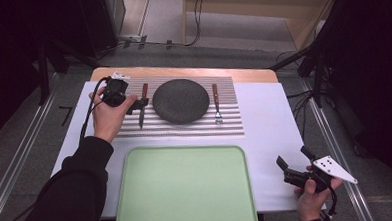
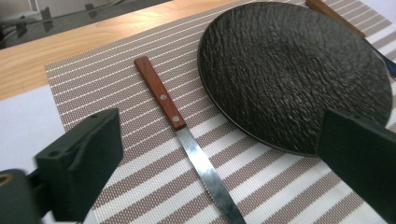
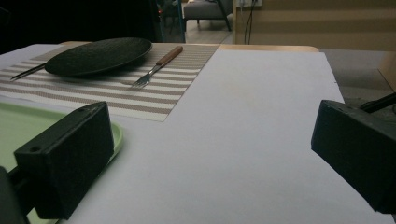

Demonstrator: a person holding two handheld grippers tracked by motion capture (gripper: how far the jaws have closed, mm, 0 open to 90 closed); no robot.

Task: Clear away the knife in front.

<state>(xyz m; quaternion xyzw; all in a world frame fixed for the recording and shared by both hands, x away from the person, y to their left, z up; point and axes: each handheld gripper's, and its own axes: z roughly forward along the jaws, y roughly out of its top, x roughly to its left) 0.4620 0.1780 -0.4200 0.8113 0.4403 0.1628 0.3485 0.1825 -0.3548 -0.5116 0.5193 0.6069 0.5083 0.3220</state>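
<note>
Right gripper (image 1: 290, 162) idles near the table's front right corner, jaws apart, beside the pale green plastic tray (image 1: 185, 191). Farther out, left gripper (image 2: 219, 154) hangs wide open over the wooden-handled steel knife (image 2: 187, 142), which lies on the striped woven placemat (image 2: 140, 158) just left of the dark textured round plate (image 2: 294, 70). Judgement: descend straddling the handle, avoid the plate's rim.

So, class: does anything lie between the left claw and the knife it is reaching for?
Nothing visible does. The left claw hangs open right over the knife, with bare striped placemat around it. The dark plate lies beside the knife, clear of it.
</note>
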